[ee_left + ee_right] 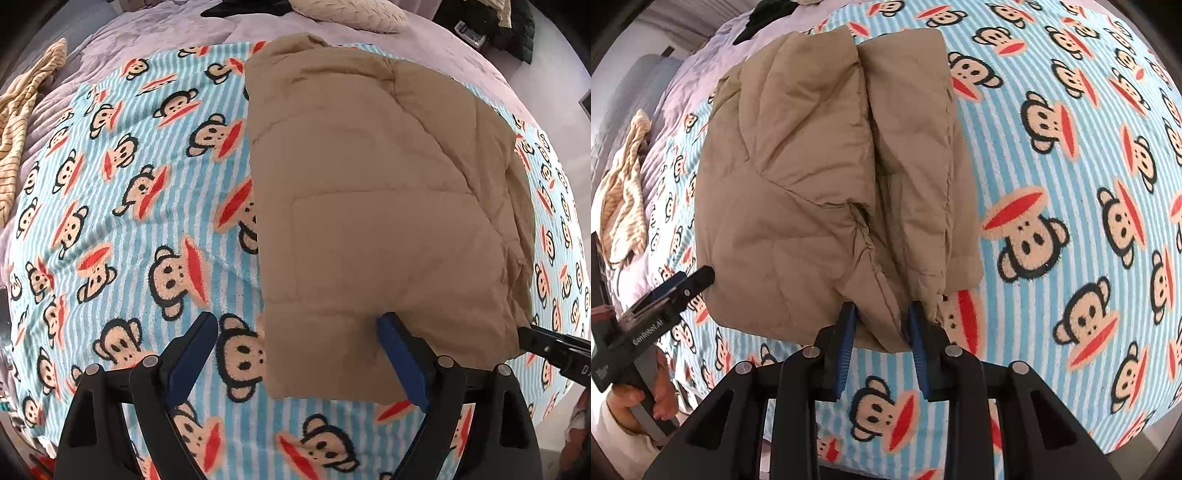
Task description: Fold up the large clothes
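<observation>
Pinching the puffy, soft tan jacket (827,177) hem, our right gripper (882,350) seemingly holds it, left gripper (295,354) fingers wide.

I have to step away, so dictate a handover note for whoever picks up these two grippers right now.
Left gripper: open, straddling the near left corner of the tan padded jacket, one finger over the fabric, nothing pinched.
Right gripper: fingers on either side of the jacket's near hem, narrow gap; a firm pinch cannot be confirmed.
Jacket lies on the blue striped monkey-print blanket, already folded lengthwise into a thick bundle.
Left: probably one more fold, then tidy edges.
</observation>
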